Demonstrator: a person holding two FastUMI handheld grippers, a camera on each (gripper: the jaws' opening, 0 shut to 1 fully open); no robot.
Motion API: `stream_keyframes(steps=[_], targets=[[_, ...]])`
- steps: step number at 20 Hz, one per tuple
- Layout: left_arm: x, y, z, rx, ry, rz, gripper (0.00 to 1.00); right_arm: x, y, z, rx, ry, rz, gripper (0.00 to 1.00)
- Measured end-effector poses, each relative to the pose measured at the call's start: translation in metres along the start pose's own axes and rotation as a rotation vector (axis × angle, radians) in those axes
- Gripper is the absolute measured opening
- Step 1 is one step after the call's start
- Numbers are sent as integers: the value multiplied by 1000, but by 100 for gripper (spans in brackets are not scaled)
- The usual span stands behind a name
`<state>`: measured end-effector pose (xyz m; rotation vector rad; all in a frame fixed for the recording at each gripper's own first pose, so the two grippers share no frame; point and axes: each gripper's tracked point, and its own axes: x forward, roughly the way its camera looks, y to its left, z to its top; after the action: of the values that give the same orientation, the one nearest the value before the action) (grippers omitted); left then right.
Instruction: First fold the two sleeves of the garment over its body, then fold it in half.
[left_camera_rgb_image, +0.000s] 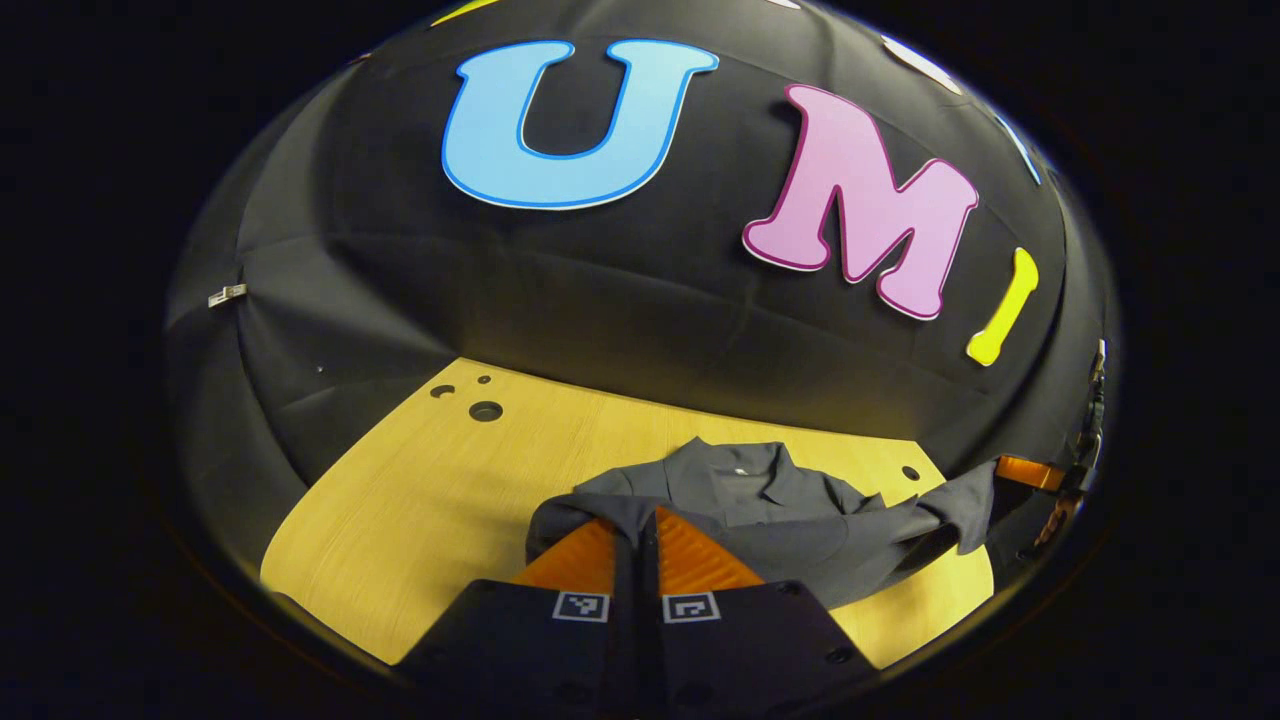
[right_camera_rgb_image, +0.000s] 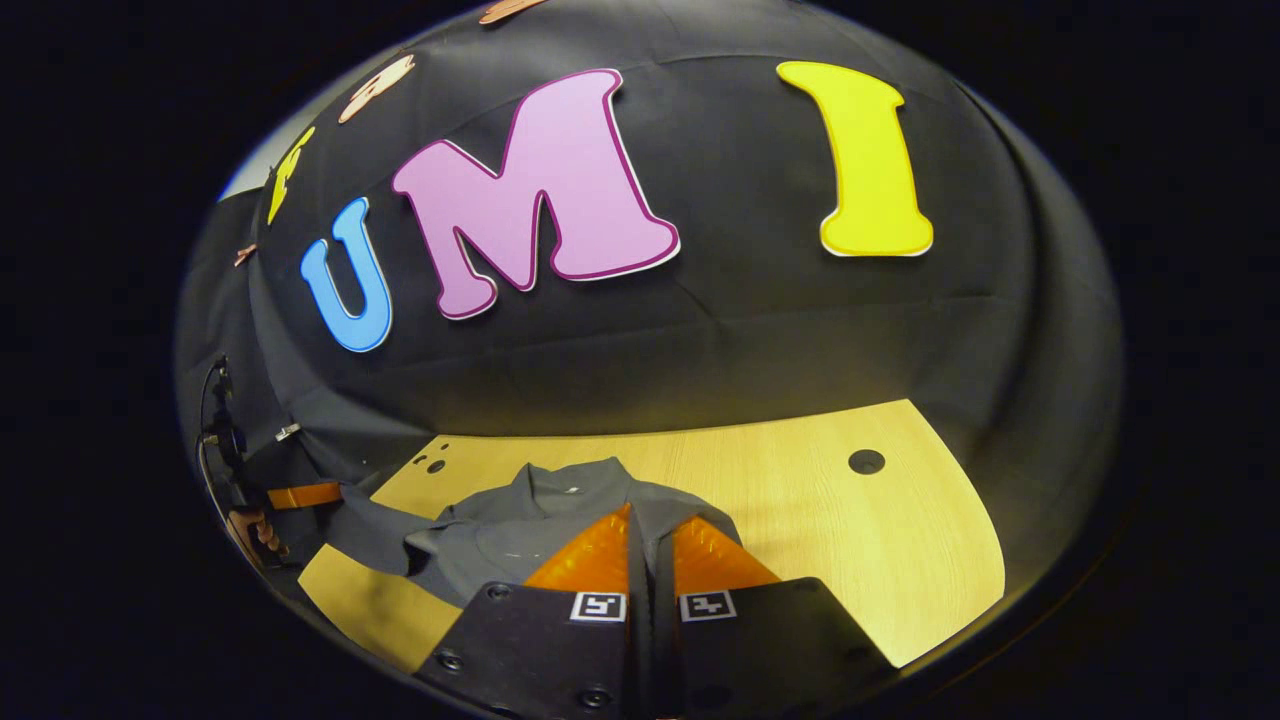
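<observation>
Tongs, left and right, each pinched closed on a sleeve of the grey shirt on the wooden table.

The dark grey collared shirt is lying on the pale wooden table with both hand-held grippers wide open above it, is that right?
Not quite. The dark grey collared shirt does lie on the pale wooden table, but both hand-held grippers are closed: the left hand-held gripper in the left gripper view, the right hand-held gripper in the right gripper view.

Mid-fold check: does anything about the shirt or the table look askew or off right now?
Only the garment looks untidy: it lies rumpled on the table, and one sleeve is lifted off to the side by the right claw. No damage visible.
</observation>
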<state>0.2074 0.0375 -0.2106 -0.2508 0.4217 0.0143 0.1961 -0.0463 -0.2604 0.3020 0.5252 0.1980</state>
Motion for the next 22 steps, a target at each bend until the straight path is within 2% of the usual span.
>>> stream_keyframes(steps=[4,9,15,22], targets=[[34,3,5,32,-13,14,5,37,-4,3,-33,1,4,5],[83,12,4,8,-15,34,5,86,-19,-6,-39,8,-3,5],[139,21,-11,58,5,55,5,146,-35,-33,-48,35,-19,5],[193,31,-44,62,30,88,5,204,-56,-76,-44,77,-69,5]])
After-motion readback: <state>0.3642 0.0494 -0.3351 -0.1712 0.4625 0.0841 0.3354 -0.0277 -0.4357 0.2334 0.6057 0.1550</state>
